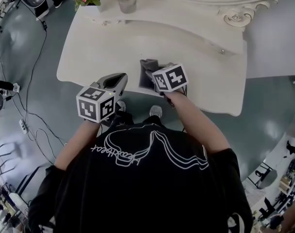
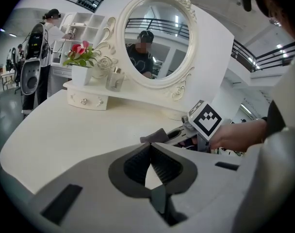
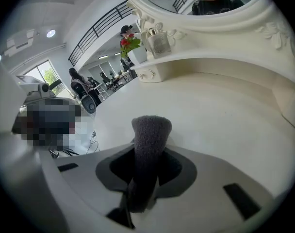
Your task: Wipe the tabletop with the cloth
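Right gripper view: cloth clamped, wipe pending

Right tongs (image 3: 147,155) are pinched on the grey cloth (image 3: 151,130). Its folded end pokes out ahead of the tips, over the tabletop (image 3: 210,110).
Left tongs (image 2: 151,152) are closed on nothing, just beside the right.
Suggest pressing the cloth flat, then light overlapping strokes.
Script on the shirt (image 1: 147,178) is unreadable; no other text.

The left gripper (image 2: 151,148) is seen closed, empty, over the white tabletop (image 2: 65,130); a grey cloth (image 2: 154,137) is seen beyond.
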Action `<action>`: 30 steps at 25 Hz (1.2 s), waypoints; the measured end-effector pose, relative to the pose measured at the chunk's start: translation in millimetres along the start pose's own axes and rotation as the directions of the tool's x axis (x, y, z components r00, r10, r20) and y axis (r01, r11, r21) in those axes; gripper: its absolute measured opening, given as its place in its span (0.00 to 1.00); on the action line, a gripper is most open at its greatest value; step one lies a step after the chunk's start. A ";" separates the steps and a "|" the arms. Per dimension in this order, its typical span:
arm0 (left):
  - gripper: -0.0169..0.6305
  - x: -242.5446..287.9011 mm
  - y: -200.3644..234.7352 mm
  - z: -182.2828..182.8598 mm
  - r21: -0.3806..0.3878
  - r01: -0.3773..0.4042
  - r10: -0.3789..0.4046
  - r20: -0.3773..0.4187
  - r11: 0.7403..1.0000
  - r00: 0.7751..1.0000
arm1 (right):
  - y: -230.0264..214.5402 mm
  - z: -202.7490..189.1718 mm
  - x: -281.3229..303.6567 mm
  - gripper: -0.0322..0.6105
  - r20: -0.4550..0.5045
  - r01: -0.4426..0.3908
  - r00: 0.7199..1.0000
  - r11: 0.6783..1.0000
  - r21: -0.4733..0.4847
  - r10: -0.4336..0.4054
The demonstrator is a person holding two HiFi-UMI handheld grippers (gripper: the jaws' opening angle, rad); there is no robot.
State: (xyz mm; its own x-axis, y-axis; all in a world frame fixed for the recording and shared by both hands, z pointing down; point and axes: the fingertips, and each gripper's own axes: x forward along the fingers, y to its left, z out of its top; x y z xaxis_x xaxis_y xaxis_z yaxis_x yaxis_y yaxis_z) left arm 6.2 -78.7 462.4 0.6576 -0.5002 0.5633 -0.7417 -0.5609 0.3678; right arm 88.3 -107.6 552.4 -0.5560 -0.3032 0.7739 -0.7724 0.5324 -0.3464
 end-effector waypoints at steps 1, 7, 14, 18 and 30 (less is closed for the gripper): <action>0.03 4.4 -5.4 0.1 0.002 0.004 -0.004 -0.002 1.000 1.000 | -4.9 -3.5 -4.8 0.20 0.002 0.002 1.000 1.000 0.004 -0.002; 0.03 32.9 -37.5 0.3 0.022 0.033 -0.033 -0.012 0.999 0.999 | -33.1 -24.3 -31.4 0.20 0.008 0.012 1.000 1.000 0.015 -0.012; 0.03 63.7 -69.3 0.3 0.044 0.071 -0.070 -0.034 0.996 0.997 | -71.0 -48.7 -65.9 0.20 0.020 0.046 0.999 0.998 0.036 -0.047; 0.03 80.9 -89.4 -0.2 0.058 0.095 -0.093 -0.048 0.994 0.995 | -90.4 -63.7 -85.7 0.20 0.035 0.060 0.997 0.997 0.051 -0.061; 0.03 124.6 -144.0 6.3 0.119 0.188 -0.178 -0.090 0.975 0.980 | -162.1 -128.9 -162.5 0.19 0.058 0.174 0.981 0.972 0.161 -0.185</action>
State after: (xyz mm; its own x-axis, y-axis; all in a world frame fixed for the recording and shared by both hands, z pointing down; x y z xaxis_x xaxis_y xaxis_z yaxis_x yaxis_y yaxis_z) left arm 195.8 -64.4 475.0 0.7643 -0.3308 0.5536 -0.5838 -0.7196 0.3761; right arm 343.4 -42.7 551.2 -0.4204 -0.4415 0.7927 -0.8963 0.3376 -0.2874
